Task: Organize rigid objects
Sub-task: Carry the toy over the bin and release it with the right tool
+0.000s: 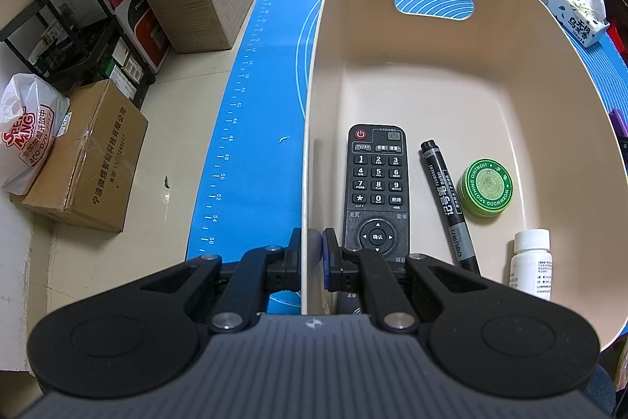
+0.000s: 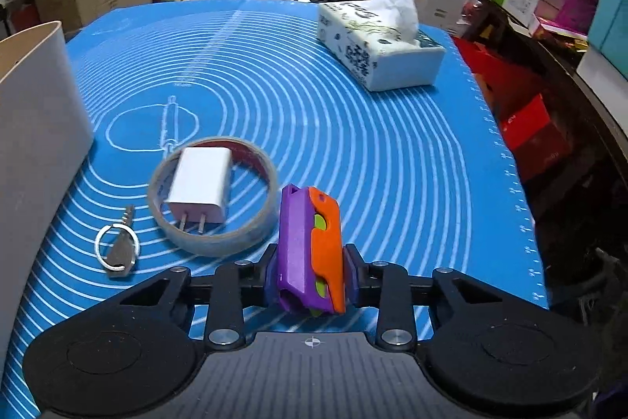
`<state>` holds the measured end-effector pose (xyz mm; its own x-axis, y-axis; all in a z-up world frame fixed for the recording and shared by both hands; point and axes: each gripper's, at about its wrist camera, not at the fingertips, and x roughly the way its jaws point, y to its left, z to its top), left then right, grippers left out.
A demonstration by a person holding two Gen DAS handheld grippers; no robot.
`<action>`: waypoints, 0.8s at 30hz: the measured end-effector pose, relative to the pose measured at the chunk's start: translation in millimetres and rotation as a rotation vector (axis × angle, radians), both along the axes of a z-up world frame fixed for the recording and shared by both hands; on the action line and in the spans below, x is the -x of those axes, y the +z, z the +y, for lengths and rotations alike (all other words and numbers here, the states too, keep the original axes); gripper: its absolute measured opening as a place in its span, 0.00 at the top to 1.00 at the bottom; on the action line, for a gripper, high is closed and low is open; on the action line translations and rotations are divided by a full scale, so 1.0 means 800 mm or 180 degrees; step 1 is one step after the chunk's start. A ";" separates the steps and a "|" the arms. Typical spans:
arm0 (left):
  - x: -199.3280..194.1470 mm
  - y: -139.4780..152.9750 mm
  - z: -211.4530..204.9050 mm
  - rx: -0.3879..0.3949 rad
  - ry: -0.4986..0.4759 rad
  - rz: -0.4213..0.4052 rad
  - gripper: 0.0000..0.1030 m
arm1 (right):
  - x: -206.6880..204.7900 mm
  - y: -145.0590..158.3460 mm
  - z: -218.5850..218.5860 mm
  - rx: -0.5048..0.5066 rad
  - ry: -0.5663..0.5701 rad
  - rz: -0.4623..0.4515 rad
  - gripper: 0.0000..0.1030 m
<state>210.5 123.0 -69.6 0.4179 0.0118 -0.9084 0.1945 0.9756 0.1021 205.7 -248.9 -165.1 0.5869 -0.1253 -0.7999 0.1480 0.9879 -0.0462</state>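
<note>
The left gripper (image 1: 312, 254) pinches the near wall of the beige basket (image 1: 510, 38), likely to steady it for loading. Inside the basket lie a remote (image 1: 376, 183), a marker (image 1: 447, 199), a green tin (image 1: 486, 187) and a white bottle (image 1: 532, 262). Right of the basket, the right gripper (image 2: 310, 273) is clamped on a purple-orange toy (image 2: 310, 246), while the charger (image 2: 200, 187), tape ring (image 2: 214, 242) and key (image 2: 117, 250) wait on the blue mat (image 2: 353, 144)

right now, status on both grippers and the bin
Left gripper clamped on bin wall. Right gripper holding purple-orange toy. Charger, tape, key remain out.
</note>
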 end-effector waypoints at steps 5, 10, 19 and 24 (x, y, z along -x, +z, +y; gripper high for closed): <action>0.000 0.000 0.000 0.0000 0.0001 0.0000 0.90 | 0.006 0.003 -0.011 -0.0158 -0.0059 0.0001 0.60; 0.000 0.000 0.000 -0.0001 0.0001 0.0000 0.90 | 0.009 0.016 -0.008 -0.0120 -0.0022 -0.0074 0.60; 0.000 0.000 0.000 -0.0001 0.0001 0.0000 0.90 | 0.013 0.072 0.011 -0.0147 0.0153 -0.0434 0.60; 0.000 0.000 0.000 -0.0001 0.0001 -0.0001 0.90 | 0.014 0.111 0.038 -0.0205 0.0383 -0.0662 0.60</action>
<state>210.5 122.8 -69.8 0.4182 0.0124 -0.9083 0.1941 0.9756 0.1026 194.7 -218.2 -76.3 0.7475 0.0028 -0.6643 0.0288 0.9989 0.0365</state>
